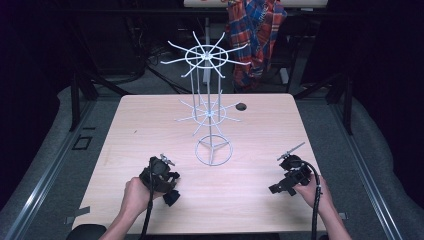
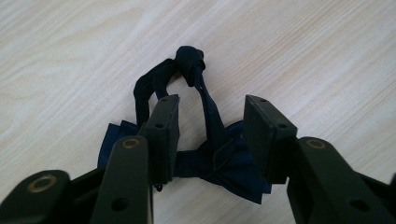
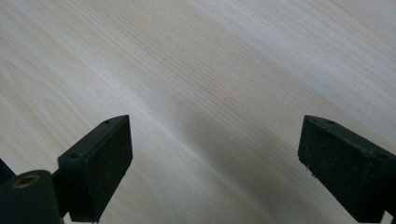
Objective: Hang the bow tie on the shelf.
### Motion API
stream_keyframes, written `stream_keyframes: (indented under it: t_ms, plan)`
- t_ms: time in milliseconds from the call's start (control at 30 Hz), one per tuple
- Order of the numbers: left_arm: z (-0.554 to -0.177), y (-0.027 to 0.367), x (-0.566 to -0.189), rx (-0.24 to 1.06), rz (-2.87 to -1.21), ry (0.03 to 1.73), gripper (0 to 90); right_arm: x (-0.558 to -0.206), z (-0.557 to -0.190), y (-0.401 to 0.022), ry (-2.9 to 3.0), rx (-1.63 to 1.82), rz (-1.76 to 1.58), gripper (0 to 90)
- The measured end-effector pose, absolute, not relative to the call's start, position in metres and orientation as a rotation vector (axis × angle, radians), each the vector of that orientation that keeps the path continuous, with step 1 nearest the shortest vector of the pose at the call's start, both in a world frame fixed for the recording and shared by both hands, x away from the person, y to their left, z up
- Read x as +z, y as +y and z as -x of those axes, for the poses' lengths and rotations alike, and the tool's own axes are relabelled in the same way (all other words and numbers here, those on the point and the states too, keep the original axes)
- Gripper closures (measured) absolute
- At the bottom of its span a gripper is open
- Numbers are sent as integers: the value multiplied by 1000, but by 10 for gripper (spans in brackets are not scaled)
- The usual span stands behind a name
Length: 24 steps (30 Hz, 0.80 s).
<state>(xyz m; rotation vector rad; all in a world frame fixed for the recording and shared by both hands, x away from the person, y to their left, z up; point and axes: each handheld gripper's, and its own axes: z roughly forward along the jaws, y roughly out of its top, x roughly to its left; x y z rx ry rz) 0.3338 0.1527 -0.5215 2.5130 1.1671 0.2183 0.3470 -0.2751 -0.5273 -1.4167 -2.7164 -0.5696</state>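
Left gripper view looks down on a navy bow tie [image 2: 219, 163] lying flat on the wooden table [image 2: 327, 51], its dark neck strap [image 2: 189, 63] looped and bunched just beyond the bow; the left gripper [image 2: 212, 135] straddles the strap and the bow's middle, its jaws part closed but the pads not yet pressing on the fabric, so nothing is held; in the high view this gripper [image 1: 162, 175] sits low at the table's near left, while the right gripper [image 1: 290, 175] waits well apart at the near right, jaws spread wide over bare wood; the white wire display rack [image 1: 210, 100] stands empty at the table's middle; by my judgement the pick-up is barely begun: the grip, the lift and the hanging on a rack arm all remain.
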Motion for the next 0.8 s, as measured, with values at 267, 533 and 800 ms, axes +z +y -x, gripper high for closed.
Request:
stream_keyframes:
  t_ms: [267, 533, 800]
  plan:
    - [-343, 152, -525, 175, -2519, 1188, 649, -527, -347, -275, -2716, -566, 1418, 98]
    - [-345, 146, -533, 159, -2577, 1208, 693, -528, -347, -275, -2716, -557, 1403, 99]
    - [-345, 149, -534, 163, -2574, 1220, 825, -528, -347, -275, -2733, -528, 1389, 100]
